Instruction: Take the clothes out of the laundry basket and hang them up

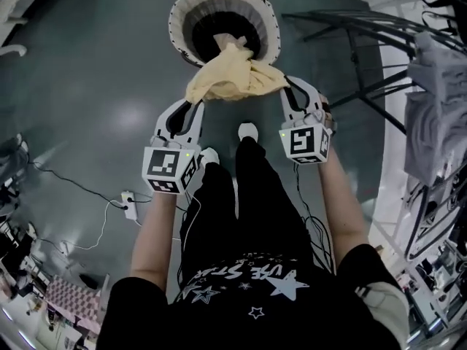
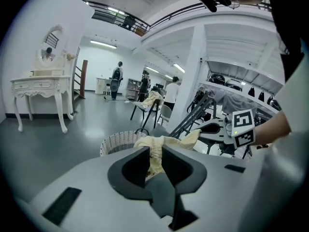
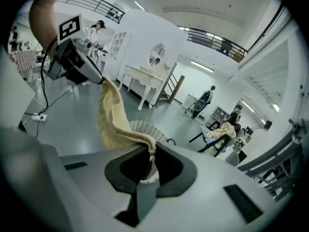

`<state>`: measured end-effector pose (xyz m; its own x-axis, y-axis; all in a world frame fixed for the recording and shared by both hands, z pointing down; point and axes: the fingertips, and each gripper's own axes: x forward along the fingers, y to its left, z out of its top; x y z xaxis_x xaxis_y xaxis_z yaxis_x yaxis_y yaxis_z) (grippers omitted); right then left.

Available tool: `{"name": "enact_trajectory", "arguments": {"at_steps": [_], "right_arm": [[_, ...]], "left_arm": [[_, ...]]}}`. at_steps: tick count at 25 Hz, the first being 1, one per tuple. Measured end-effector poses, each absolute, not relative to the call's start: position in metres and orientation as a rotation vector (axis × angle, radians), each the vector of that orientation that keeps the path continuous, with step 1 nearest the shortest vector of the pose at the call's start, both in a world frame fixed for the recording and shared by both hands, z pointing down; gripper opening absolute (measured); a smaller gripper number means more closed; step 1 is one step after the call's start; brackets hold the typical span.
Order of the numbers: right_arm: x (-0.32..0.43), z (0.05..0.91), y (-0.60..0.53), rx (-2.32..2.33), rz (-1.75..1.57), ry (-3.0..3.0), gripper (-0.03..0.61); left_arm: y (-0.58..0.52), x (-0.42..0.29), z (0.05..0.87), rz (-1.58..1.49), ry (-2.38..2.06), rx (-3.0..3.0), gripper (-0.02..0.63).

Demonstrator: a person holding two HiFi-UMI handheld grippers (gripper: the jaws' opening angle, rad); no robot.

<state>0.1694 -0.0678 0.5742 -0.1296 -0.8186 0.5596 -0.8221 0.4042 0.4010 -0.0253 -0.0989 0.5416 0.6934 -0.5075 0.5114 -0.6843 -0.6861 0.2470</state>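
While left claw (image 1: 195,106) and right claw (image 1: 289,86) clamp yellow garment (image 1: 233,80) over basket (image 1: 179,14), glossy grey floor (image 1: 95,71) below.

Black T-shirt (image 1: 241,283), short sleeves, white stars and letters. Black trousers (image 1: 252,195), white shoes (image 1: 248,131). Grey left gripper (image 1: 191,111) and right gripper (image 1: 292,92): black jaws, black-and-white marker cubes (image 1: 166,168), tiny green lights (image 1: 282,133), thin black cables (image 1: 303,203).

Garment (image 1: 233,79) spans from left gripper (image 1: 195,106) to right gripper (image 1: 286,86), over the near rim of the laundry basket (image 1: 179,13). Basket stands on the floor (image 1: 109,86), with the drying rack (image 1: 365,42) to its right.
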Motion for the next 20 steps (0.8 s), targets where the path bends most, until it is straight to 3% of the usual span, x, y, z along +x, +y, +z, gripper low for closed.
{"name": "enact_trajectory", "arguments": {"at_steps": [10,20], "right_arm": [[0.123,0.403,-0.086,1.335,-0.046,-2.104,0.038],[0.075,0.364,-0.097,1.295,-0.045,-2.066,0.038]], "left_arm": [[-0.088,-0.069,0.482,0.447,-0.905,2.408,0.097],[-0.069,-0.061,0.487,0.373,-0.825,2.438,0.107]]}}
